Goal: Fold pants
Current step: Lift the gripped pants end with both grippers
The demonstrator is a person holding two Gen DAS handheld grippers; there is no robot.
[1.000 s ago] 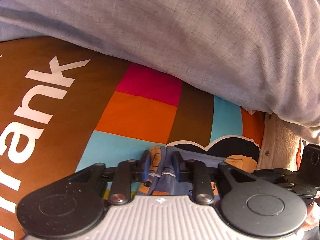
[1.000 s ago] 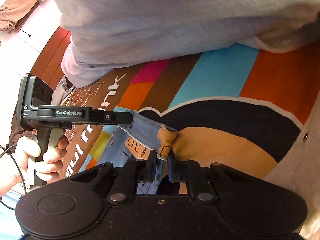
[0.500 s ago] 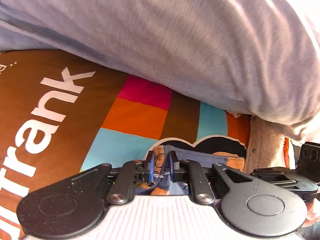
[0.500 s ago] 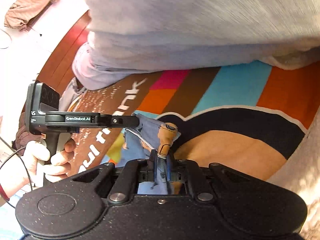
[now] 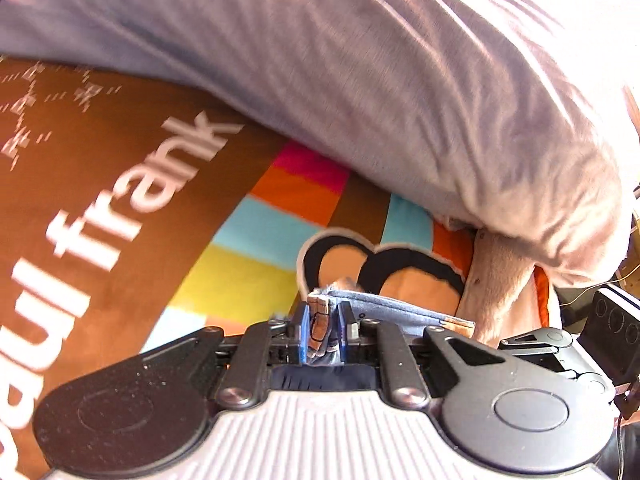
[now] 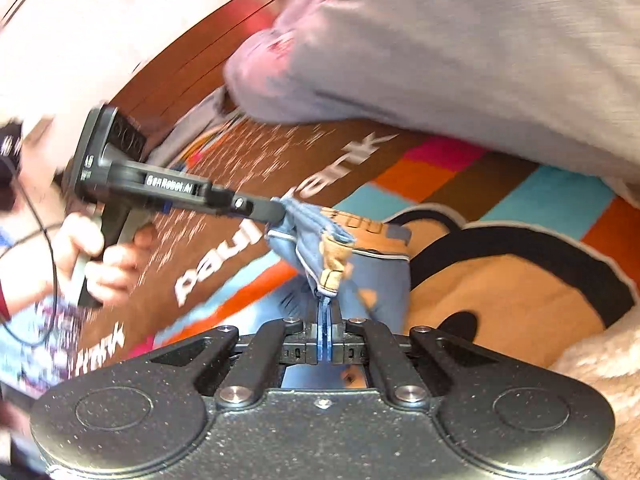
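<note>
Blue cloth with tan patches, the small pants hang between our two grippers, lifted clear of the bright printed blanket that carries everything here. Our left gripper is clamped on a bunched tan-and-blue end of the garment, with a band of blue fabric running off to its right. Our right gripper has its jaws pressed together on a thin fold of the same cloth, the rest rising straight ahead of its fingers. In the right wrist view, the left gripper reaches in from the left and meets the pants at their upper corner, so the garment's long axis appears to run roughly from one gripper to the other. We judge both ends equally in hand; the coming move likely turns on bringing them together or lowering the pants flat onto the blanket. A large grey bundle of cloth lies across the far side of the blanket. No containers are in view.
</note>
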